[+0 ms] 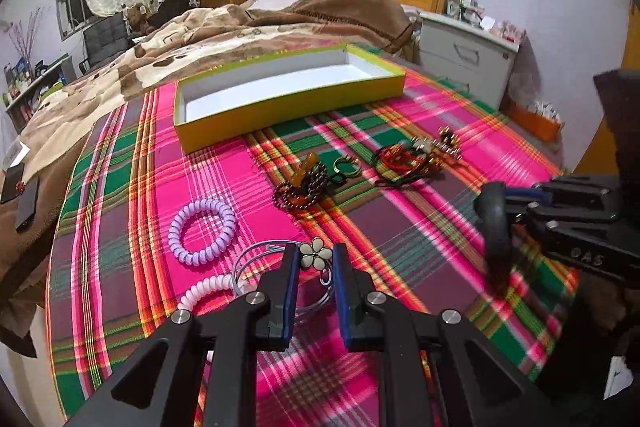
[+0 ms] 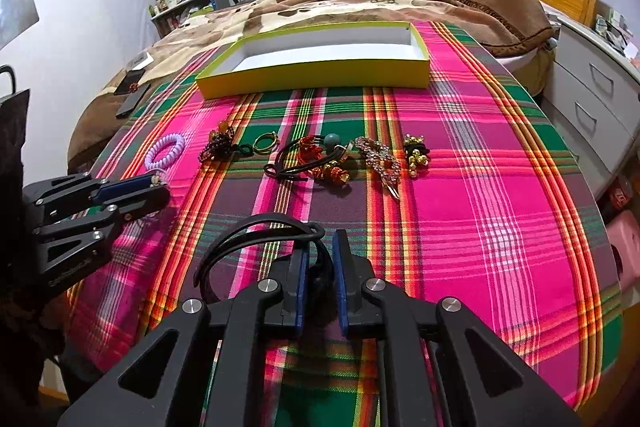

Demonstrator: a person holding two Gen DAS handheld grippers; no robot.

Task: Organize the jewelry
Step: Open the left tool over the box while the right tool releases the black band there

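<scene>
In the left wrist view my left gripper is shut on a cream flower charm that sits on a thin silver wire hoop. The hoop lies over a pale pink coil tie. My right gripper is shut on a black hairband, whose arc curves out to the left above the cloth. The left wrist view shows that gripper at the right, gripping the dark band. A yellow-green box with a white inside stands open at the far side, with nothing in it.
On the plaid cloth lie a purple coil tie, a dark bead bracelet, a gold ring, black cords with red and gold beads, a rhinestone clip and a bell tie. White drawers stand at the right.
</scene>
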